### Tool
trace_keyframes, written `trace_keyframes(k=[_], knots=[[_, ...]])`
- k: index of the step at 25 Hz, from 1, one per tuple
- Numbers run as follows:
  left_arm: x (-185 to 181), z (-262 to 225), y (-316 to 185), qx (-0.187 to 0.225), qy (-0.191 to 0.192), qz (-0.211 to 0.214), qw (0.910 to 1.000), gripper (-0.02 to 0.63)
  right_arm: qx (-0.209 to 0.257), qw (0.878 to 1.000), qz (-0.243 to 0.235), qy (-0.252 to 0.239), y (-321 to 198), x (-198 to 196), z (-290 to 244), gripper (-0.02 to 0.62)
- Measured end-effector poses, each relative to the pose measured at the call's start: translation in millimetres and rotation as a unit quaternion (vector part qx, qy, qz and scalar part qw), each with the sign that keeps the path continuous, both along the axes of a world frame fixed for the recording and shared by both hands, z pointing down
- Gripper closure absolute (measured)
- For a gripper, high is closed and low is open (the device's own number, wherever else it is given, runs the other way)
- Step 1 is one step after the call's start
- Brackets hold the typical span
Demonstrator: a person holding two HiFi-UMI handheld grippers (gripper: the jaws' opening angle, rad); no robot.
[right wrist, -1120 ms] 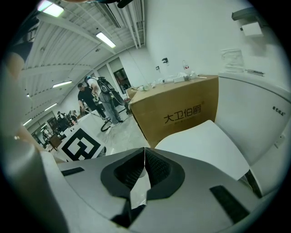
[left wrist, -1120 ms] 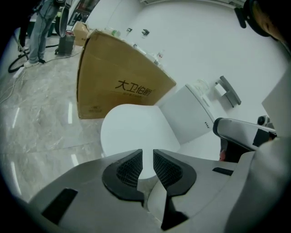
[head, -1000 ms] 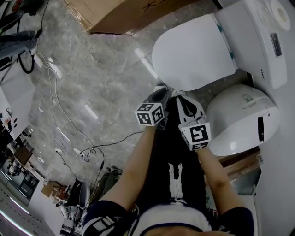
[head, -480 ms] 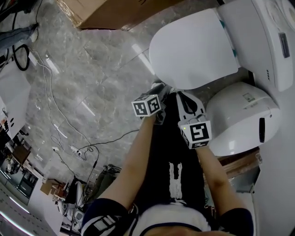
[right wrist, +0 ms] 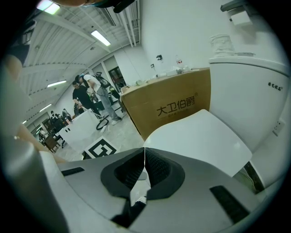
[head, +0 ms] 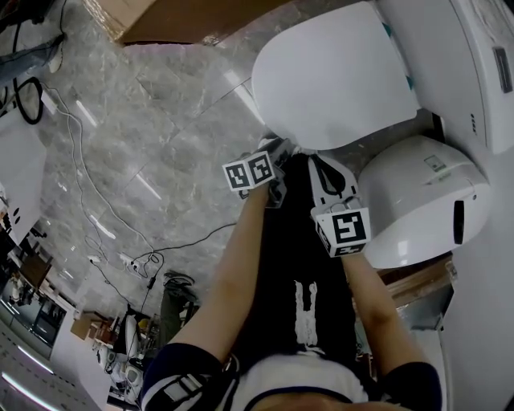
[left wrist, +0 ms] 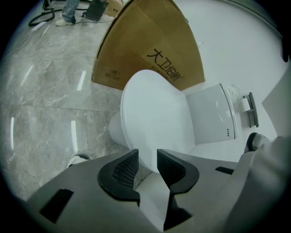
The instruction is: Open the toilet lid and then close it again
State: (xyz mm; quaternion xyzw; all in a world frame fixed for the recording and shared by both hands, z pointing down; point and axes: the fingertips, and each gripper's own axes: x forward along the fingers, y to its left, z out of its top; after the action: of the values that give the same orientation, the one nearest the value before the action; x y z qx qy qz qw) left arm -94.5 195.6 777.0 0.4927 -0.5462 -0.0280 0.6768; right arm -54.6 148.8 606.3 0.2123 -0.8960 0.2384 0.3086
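The white toilet lid (head: 337,80) lies down flat on the bowl, with the tank (head: 482,56) behind it. Both grippers sit side by side at the lid's front edge. My left gripper (head: 275,151) is open; its jaws have just been opening. In the left gripper view the lid (left wrist: 154,109) shows its front rim in the gap of the left gripper (left wrist: 148,164), and the pads do not press on it. My right gripper (head: 316,163) is shut. In the right gripper view its tips (right wrist: 144,164) meet with nothing between them, just short of the lid (right wrist: 200,136).
A cardboard box (head: 177,16) stands on the marble floor left of the toilet. A white domed unit (head: 418,209) sits close to the right gripper's right side. Cables (head: 136,257) trail over the floor at left. People (right wrist: 91,98) stand far off in the room.
Both grippers have sunk a little at the lid's front edge. The left gripper has rolled, so its marker cube now shows two faces. The lid has stayed down.
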Motion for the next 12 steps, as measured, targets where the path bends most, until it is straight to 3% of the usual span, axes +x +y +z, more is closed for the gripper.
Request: trace_keyframes(k=[9,12], knots=[[-7,18,-1,-0.015,-0.003,-0.018,0.9997,0.488,-0.005,1.0,-0.002,-0.004,8,4,3,0.588],[-9,21,-2,-0.016,-0.031,0.0,0.9994,0.482,-0.006,1.0,-0.005,-0.008,9,3,3,0.588]])
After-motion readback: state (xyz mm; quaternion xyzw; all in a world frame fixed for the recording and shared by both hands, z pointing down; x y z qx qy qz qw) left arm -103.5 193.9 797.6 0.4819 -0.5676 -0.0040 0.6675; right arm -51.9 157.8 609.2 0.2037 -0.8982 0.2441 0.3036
